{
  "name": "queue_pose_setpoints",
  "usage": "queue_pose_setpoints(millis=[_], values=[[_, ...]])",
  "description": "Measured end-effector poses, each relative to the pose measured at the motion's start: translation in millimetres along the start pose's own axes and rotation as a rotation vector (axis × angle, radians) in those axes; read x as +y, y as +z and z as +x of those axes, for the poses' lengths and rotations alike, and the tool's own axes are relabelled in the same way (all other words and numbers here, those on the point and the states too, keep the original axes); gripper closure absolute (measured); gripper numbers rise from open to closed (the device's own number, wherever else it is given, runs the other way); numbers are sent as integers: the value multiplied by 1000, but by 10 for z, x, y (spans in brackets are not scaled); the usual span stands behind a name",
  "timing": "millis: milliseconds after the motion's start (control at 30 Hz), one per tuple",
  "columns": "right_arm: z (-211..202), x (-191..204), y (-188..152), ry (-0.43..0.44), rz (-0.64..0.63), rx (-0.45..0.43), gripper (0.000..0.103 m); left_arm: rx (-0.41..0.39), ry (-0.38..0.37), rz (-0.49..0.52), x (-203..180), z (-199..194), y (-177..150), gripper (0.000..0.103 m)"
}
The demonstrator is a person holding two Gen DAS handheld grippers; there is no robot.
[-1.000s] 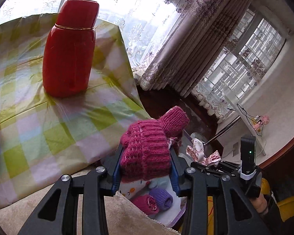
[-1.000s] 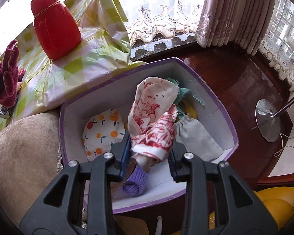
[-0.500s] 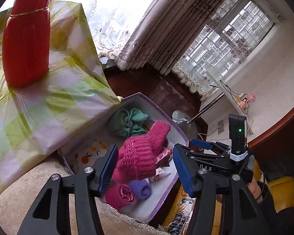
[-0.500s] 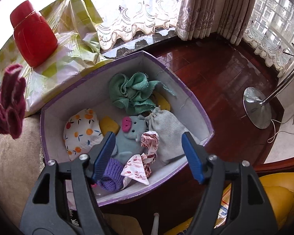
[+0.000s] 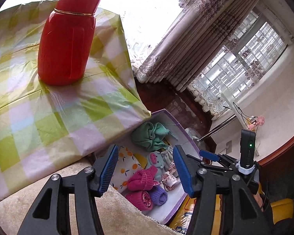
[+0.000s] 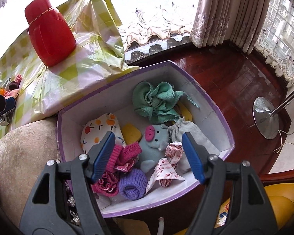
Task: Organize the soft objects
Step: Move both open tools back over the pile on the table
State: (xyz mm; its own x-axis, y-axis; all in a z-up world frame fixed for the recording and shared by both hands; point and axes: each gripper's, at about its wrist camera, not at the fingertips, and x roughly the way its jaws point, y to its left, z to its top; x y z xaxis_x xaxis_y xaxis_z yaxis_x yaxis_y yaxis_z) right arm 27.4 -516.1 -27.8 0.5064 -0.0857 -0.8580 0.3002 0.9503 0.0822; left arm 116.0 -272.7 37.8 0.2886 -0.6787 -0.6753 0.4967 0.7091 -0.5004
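Two claws are hanging wide and empty over my box [image 6: 221, 121]. Left claw [image 5: 145, 169] is framing the ribbed pink mitten [image 5: 142, 180], which has dropped from its pads onto the knit rolls. Right claw [image 6: 149, 155] has released the printed cloth [image 6: 164, 168], now lying crumpled beside the plush pig [image 6: 154, 141].

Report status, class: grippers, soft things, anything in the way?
Both grippers, left and right, open, empty, jaws just opened. Pink glove and floral cloth lie in box. Nothing blocking.
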Motion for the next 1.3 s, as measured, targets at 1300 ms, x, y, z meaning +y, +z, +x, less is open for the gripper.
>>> queue_pose_setpoints(millis=[1300], values=[[108, 2745, 248, 343, -398, -11, 25, -363, 412, -460, 2095, -1740, -509, 44]])
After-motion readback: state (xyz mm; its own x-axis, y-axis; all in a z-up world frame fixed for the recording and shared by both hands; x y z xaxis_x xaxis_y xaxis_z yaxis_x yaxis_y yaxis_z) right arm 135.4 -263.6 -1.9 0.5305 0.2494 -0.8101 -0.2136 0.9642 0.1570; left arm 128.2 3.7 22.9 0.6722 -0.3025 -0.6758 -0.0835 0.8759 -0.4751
